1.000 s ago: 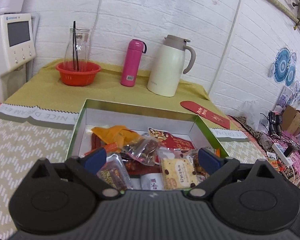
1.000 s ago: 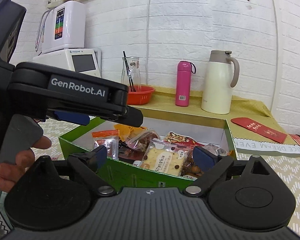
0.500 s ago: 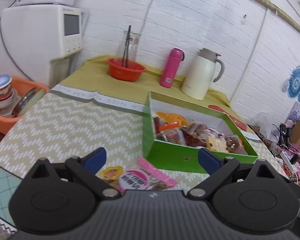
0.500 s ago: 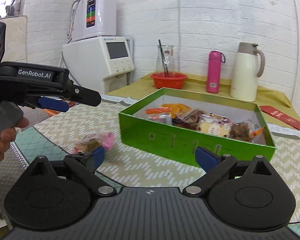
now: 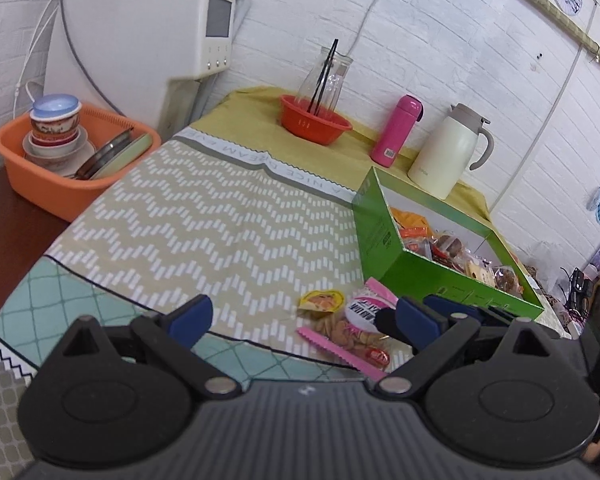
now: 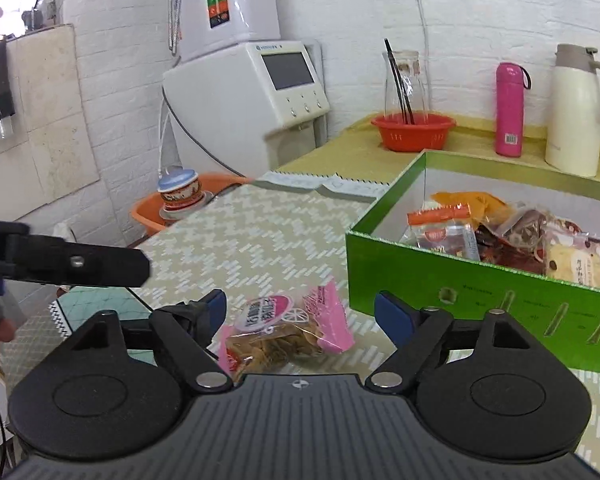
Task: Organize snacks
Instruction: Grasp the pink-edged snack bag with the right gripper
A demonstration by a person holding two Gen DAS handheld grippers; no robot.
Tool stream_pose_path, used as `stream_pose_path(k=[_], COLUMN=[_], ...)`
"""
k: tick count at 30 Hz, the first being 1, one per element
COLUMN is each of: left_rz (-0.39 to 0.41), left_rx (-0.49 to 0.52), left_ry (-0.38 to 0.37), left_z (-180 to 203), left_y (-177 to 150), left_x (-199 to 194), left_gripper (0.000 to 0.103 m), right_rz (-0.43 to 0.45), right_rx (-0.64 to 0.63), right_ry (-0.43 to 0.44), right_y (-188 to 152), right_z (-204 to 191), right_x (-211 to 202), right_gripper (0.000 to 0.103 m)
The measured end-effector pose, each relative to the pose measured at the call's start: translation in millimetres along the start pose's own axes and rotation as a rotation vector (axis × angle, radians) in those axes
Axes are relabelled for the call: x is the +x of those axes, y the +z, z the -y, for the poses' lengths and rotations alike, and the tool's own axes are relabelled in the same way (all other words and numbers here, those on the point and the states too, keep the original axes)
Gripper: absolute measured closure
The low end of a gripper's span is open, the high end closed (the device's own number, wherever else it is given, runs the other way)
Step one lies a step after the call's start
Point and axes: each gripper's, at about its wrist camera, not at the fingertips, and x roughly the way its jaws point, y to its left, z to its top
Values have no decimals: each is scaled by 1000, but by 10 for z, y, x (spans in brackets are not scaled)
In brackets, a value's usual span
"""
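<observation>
While both grippers have drawn back from the green box (image 6: pixel 480 280), right gripper (image 6: pixel 300 316) spread wide astride the pink snack bag (image 6: pixel 288 328), bag lying flat on the tablecloth (image 5: pixel 220 220) just beside the box, long axis crosswise between the fingers, left gripper (image 5: pixel 300 316) spread, empty

So the snack box (image 6: pixel 480 300) sits on the tabletop (image 5: pixel 220 220) with packets piled inside, and two loose snack packs (image 5: pixel 340 320) lie just in front of it. Behind it stand the jug (image 5: pixel 444 152) and bottle (image 5: pixel 394 130), with the bowl (image 5: pixel 314 124) further left.
</observation>
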Motion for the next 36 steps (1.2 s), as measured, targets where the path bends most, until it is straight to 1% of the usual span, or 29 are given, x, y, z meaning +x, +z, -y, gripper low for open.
stream_pose_path(k=[1, 2, 3, 4, 7, 9, 12, 14, 15, 16, 18, 21, 23, 25, 26, 27, 29, 33, 36], left_rz=[-3, -7, -11, -19, -55, -86, -125, -146, -157, -166, -177, -202, -213, -222, -225, -227, -235, -243, -248], left_rx=[6, 15, 24, 33, 43, 51, 68, 85, 93, 106, 136, 155, 153, 145, 143, 139, 126, 84, 79], left_ry=[-5, -10, -16, -25, -68, -102, -154, -199, -219, -238, -254, -274, -276, -280, -289, -299, -303, -317, -316], left_z=[2, 10, 24, 47, 114, 181, 315, 431, 490, 559, 685, 796, 827, 834, 834, 828, 815, 796, 804], left_y=[-18, -39, -62, -95, -217, -317, -464, -543, -574, -610, -663, -727, -751, -744, -731, -715, -679, -642, -659], left_x=[-9, -16, -17, -4, 40, 67, 114, 147, 167, 192, 233, 309, 350, 375, 373, 371, 388, 463, 504], left_gripper=[6, 6, 6, 6, 6, 6, 6, 6, 6, 6, 6, 7, 7, 12, 18, 29, 37, 37, 37], right_rz=[-35, -44, -66, -82, -71, -69, -63, -50, -41, -32, -23, -24, -24, -23, -21, -21, -17, -13, -13], right_rx=[24, 62, 108, 135, 116, 109, 164, 174, 172, 166, 140, 78, 63, 62, 63, 67, 76, 83, 93], right_ry=[17, 56, 109, 132, 112, 94, 85, 69, 54, 38, -2, -56, -54, -48, -46, -43, -25, -1, 11], right_y=[-38, -76, -112, -149, -215, -267, -404, -501, -551, -583, -632, -697, -719, -732, -744, -753, -760, -769, -770], right_z=[36, 83, 131, 156, 114, 99, 202, 282, 305, 329, 353, 373, 398, 427, 439, 453, 462, 452, 464], right_x=[43, 48, 56, 45, -98, -241, -467, -618, -697, -754, -882, -1022, -1052, -1050, -1048, -1044, -1033, -995, -980], right_gripper=[20, 27, 39, 41, 42, 42, 42, 40, 32, 19, 10, 9, 10, 11, 11, 11, 11, 11, 10])
